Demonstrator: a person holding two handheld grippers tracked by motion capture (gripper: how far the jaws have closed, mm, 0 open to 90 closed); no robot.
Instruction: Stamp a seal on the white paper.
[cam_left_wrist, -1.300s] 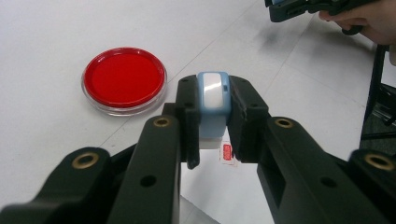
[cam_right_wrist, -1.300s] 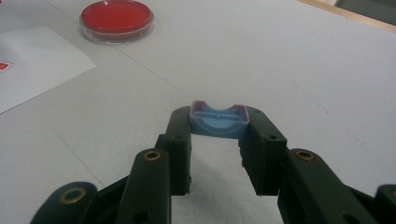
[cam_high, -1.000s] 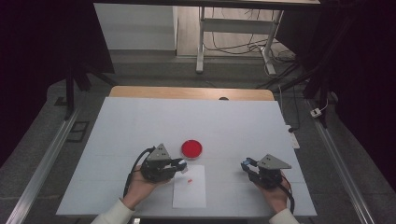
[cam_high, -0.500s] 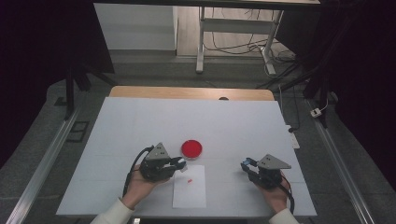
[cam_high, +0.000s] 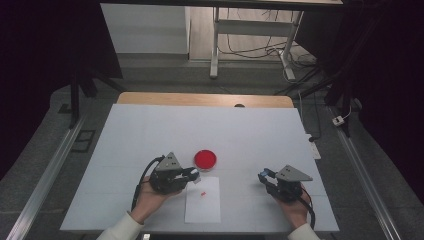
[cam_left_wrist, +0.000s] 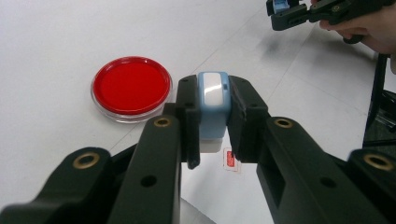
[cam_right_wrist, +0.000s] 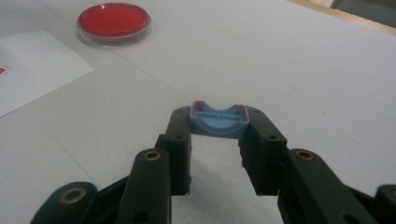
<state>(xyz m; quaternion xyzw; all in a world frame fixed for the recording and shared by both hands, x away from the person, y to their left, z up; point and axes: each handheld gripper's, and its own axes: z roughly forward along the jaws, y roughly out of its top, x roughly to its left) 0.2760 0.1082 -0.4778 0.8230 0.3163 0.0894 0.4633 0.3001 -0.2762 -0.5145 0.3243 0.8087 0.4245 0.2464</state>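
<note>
1. Left gripper (cam_left_wrist: 212, 135) is clamped on a blue and white stamp (cam_left_wrist: 212, 109), held over the white paper (cam_high: 202, 200); a small red mark (cam_left_wrist: 229, 158) lies on the sheet
2. Right gripper (cam_right_wrist: 218, 140) pinches a blue cap (cam_right_wrist: 218, 120) above the table (cam_high: 260, 130)
3. A red dish (cam_high: 205, 159) sits just beyond the paper

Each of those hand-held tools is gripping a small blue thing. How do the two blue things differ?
The left piece is a tall light-blue block with a white top and white base; the right piece is a low, open blue shell with a reddish rim. The left piece stands upright between its fingers, above the paper; the right piece lies flat at the fingertips, above bare table. Both are blue, small and clamped from both sides.
</note>
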